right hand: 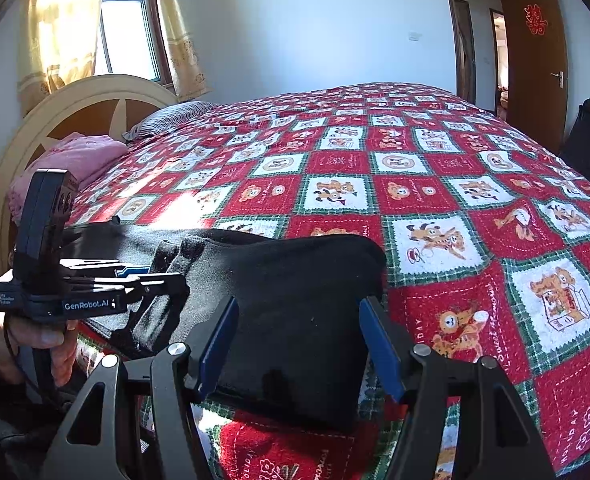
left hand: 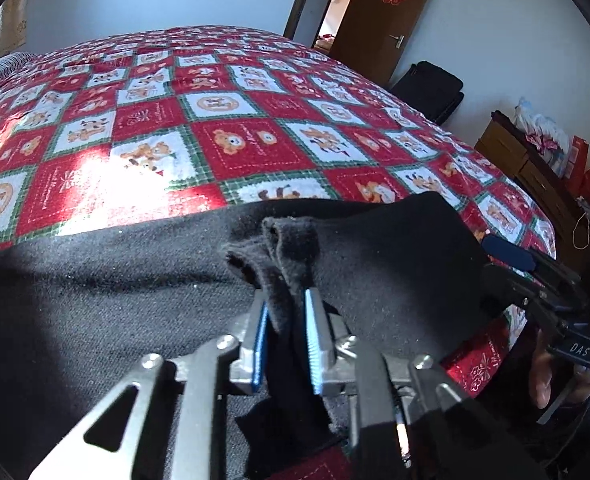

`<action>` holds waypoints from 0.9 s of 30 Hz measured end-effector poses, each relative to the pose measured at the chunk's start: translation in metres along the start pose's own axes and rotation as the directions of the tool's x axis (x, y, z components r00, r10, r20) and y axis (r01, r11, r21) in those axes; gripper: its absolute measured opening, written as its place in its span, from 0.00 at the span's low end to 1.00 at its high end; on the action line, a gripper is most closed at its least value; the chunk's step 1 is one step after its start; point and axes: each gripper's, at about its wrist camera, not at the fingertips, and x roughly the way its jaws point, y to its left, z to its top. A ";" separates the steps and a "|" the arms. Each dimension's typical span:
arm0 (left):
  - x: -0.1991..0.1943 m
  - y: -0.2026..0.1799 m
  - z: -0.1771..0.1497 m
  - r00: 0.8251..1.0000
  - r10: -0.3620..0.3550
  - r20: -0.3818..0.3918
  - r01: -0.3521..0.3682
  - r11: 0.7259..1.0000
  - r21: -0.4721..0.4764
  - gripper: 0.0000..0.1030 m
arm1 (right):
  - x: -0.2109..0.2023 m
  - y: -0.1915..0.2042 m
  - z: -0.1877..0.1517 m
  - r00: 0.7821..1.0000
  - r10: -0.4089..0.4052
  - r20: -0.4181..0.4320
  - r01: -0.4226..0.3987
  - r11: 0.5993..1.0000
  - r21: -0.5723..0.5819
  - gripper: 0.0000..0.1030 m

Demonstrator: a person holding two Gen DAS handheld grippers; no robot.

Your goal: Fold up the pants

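Black pants [left hand: 95,300] lie along the near edge of a bed with a red, white and green patterned quilt [left hand: 235,140]. My left gripper [left hand: 286,300] is shut on a bunched fold of the pants [left hand: 291,248], which sticks up between its blue pads. In the right wrist view the pants' folded end [right hand: 295,312] lies flat on the quilt [right hand: 455,200]. My right gripper [right hand: 299,320] is open, its blue fingers on either side of that end. The left gripper [right hand: 151,272] shows at the left, holding cloth.
A headboard [right hand: 75,112], pink blanket [right hand: 75,160] and striped pillow [right hand: 171,118] are at the bed's head. An open brown door [left hand: 383,20], black bag [left hand: 431,88] and wooden cabinet [left hand: 527,168] with bags stand along the wall.
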 end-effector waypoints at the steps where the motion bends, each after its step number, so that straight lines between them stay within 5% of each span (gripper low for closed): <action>1: -0.004 0.004 0.002 1.000 -0.013 0.007 0.013 1.000 -0.014 0.10 | 0.000 0.000 0.000 1.000 -0.003 0.003 0.003 1.000 0.001 0.62; 8: -0.039 0.030 0.010 0.998 -0.018 0.066 0.023 0.997 -0.077 0.10 | -0.009 -0.003 0.002 0.998 -0.014 0.056 0.013 1.000 0.018 0.63; 15: -0.021 0.055 -0.005 1.000 0.030 0.006 -0.029 0.990 -0.137 0.10 | -0.012 0.026 -0.002 0.994 0.080 0.068 -0.074 0.993 -0.090 0.69; 18: -0.019 0.055 -0.006 0.999 0.034 0.010 -0.032 0.991 -0.132 0.10 | 0.008 0.038 -0.009 0.993 0.102 -0.067 -0.111 0.984 -0.142 0.69; 20: -0.020 0.054 -0.006 0.999 0.032 0.010 -0.030 0.991 -0.129 0.10 | 0.034 0.039 -0.019 0.979 -0.001 -0.204 -0.034 0.985 -0.170 0.70; 21: -0.021 0.055 -0.006 1.000 0.027 0.011 -0.025 0.991 -0.131 0.10 | 0.041 0.035 -0.024 0.971 -0.067 -0.230 0.023 0.982 -0.188 0.70; 23: -0.024 0.055 -0.007 1.000 0.020 0.018 -0.017 0.990 -0.137 0.10 | 0.036 0.031 -0.019 0.969 -0.033 -0.247 -0.006 0.988 -0.156 0.70; 27: -0.029 0.057 -0.009 0.999 0.021 0.026 -0.017 0.990 -0.143 0.10 | 0.004 0.028 0.006 0.997 0.041 -0.064 -0.046 0.995 -0.083 0.70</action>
